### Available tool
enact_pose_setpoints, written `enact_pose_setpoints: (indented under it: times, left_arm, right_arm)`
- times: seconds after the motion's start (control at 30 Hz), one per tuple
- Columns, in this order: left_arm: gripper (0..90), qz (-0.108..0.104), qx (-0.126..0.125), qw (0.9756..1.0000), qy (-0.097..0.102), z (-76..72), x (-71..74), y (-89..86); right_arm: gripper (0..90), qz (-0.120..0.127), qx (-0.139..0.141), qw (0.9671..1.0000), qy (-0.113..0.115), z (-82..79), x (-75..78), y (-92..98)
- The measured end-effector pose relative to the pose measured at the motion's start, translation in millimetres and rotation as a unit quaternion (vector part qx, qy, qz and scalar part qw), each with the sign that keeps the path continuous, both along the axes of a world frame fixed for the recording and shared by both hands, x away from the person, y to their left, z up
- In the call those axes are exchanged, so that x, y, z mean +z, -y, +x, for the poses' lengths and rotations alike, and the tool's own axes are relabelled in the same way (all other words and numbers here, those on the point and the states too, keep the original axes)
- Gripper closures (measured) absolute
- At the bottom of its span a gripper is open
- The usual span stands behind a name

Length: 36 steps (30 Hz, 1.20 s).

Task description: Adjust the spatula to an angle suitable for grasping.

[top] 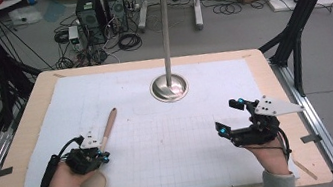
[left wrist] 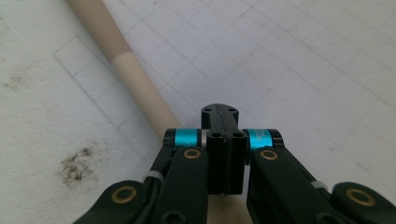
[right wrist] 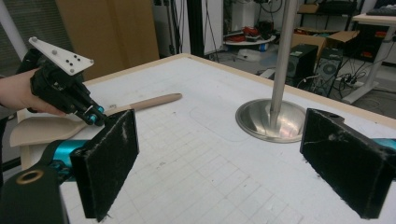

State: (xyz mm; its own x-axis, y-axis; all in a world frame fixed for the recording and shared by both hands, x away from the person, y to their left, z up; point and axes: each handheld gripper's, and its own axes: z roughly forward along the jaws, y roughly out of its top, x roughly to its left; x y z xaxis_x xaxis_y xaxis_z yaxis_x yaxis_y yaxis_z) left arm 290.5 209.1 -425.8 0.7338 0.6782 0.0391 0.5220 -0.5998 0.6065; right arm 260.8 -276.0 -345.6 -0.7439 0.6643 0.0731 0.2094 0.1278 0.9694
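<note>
Left gripper [top: 96, 150] closed beside the spatula [top: 107, 128] handle, near desk's left edge; right gripper [top: 231, 116] wide open, empty. Spatula likely light, stiff; grasp mid-handle.

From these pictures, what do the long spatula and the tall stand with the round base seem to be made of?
The spatula looks like light unfinished wood or a matte beige plastic: the surface is dull and shows no reflections, so I cannot tell which. The stand seems to be polished metal, probably steel: its round base and pole are silvery and mirror the room lights. The left gripper has its jaws shut at the spatula's handle.
</note>
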Motion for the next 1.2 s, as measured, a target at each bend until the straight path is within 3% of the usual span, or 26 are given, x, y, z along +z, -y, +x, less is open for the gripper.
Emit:
enact_pose_setpoints:
  times: [0.1,0.7,0.97,1.2]
  left_arm:
    - [89.7,-0.007,0.003,1.0000,0.001,0.5,-0.6,-5.9]
    - [89.7,0.001,0.019,0.9998,0.003,-1.4,-0.1,-35.8]
    - [89.6,-0.008,0.031,0.9995,0.002,-1.3,-0.5,-48.5]
    - [89.6,-0.041,0.029,0.9987,0.008,-3.3,0.9,-53.1]
  right_arm:
    - [10.6,-0.001,0.000,1.0000,-0.001,0.3,-0.1,-0.4]
    - [10.6,-0.005,0.002,1.0000,-0.006,1.3,-1.2,-3.2]
    - [10.6,-0.007,0.002,1.0000,-0.006,2.6,-2.2,-3.3]
    - [10.6,-0.007,0.004,1.0000,-0.006,2.9,-2.2,-4.7]
